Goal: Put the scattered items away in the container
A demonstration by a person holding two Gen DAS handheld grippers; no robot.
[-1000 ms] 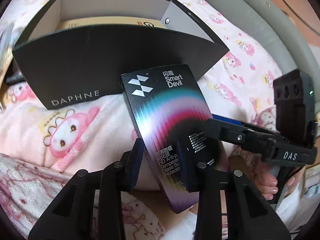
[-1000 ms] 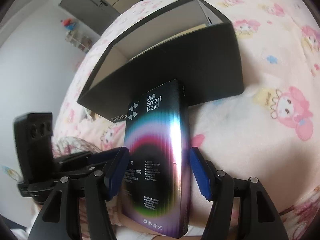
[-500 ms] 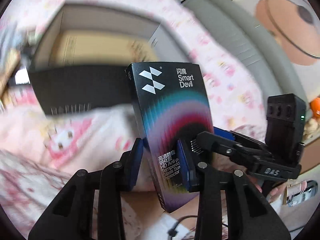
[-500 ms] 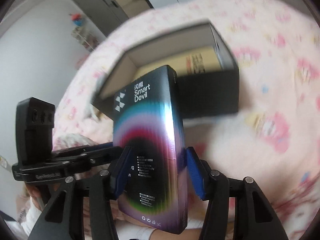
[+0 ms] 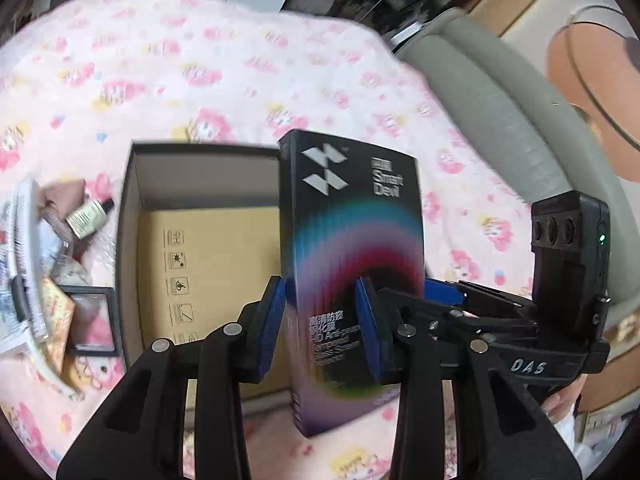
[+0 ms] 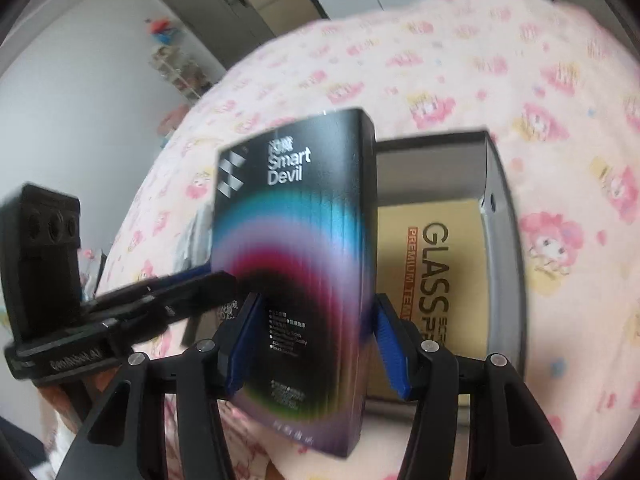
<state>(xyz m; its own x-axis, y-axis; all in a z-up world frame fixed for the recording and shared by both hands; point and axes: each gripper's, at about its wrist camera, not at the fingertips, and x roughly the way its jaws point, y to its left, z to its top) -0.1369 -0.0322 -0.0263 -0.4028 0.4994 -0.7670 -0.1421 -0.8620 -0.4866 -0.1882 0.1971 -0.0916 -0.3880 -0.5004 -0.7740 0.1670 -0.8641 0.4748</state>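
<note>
Black rainbow-printed carton (image 5: pixel 352 276): being clamped by left gripper (image 5: pixel 322 322) and right gripper (image 6: pixel 312 344).
Open black box (image 5: pixel 128 248): sitting beyond both grippers.

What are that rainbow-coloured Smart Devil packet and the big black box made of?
The Smart Devil packet looks like thin glossy printed card: crisp folded edges and a sheen across its rainbow print. The black box seems stiffer matte paperboard, with dull black walls outside and a pale grey lining inside. The flat tan box lying inside looks like plain kraft card.
</note>
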